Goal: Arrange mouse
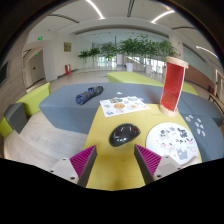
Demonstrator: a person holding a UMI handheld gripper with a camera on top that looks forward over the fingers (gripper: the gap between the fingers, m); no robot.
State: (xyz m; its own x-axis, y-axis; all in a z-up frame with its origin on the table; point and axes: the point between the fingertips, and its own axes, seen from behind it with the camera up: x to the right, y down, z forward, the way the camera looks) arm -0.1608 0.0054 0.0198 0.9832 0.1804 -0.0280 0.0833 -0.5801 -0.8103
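A black computer mouse (123,133) lies on a yellow table (110,165), just ahead of my fingers and a little right of the midline between them. My gripper (116,160) is open and empty, with its magenta pads (84,158) spread wide on either side of bare yellow tabletop. The mouse sits beyond the fingertips, apart from both.
A white square mat with coloured marks (124,105) lies beyond the mouse. A round white plate with small items (175,141) sits to the right. A tall red container (173,84) stands far right. A dark rolled object (89,96) lies on the grey floor area to the left.
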